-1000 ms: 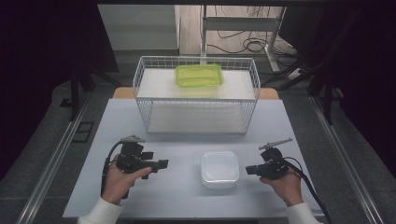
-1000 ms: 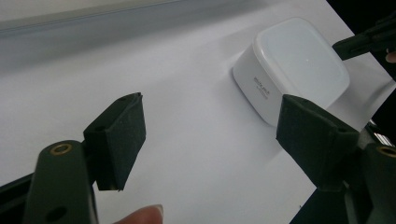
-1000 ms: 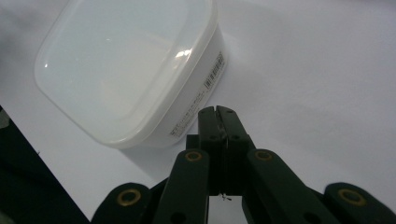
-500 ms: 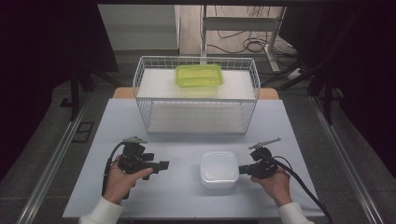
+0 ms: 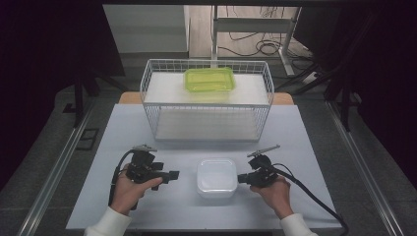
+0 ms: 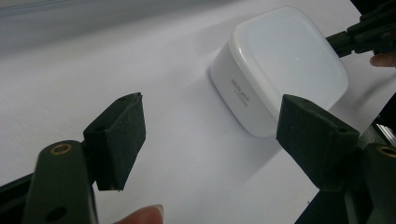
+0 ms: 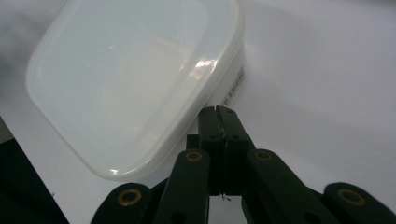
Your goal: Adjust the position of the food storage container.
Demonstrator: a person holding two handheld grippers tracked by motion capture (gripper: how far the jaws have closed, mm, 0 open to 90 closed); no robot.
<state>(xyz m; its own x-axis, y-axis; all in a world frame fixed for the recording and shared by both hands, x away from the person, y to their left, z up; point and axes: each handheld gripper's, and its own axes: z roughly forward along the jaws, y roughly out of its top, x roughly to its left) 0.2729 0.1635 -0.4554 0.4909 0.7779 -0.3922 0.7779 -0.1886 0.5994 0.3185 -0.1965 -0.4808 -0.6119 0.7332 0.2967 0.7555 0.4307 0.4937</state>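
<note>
Here, the white, rounded-square plastic container with its translucent lid (image 5: 216,177) rests flat on the pale tabletop (image 5: 305,147), near the person's edge and roughly midway between the two hands. In the left gripper view the container (image 6: 280,70) lies ahead of the jaws with a small line of print on its near side wall; in the right gripper view it (image 7: 130,79) lies just ahead and to the left of the jaw tips.

Right gripper (image 5: 242,179): jaws pressed fully together, nothing between them. The tips point at the right side wall of the container and stand just beside it; contact cannot be confirmed. The right gripper view (image 7: 218,111) shows the two black jaws meeting in a single seam close to the container's corner. The right hand (image 5: 275,192) holds the gripper body, with the cable trailing toward the table's right edge.

Left gripper (image 5: 173,175): jaws spread wide, holding nothing. It sits well apart from the container's left side, pointed toward it. The left gripper view (image 6: 210,135) shows bare tabletop between the two pads. The left hand (image 5: 129,189) grips the body.

Behind the container, a white wire basket (image 5: 147,98) stands on the table. A yellow-green translucent lidded box (image 5: 209,79) lies at its far end.
</note>
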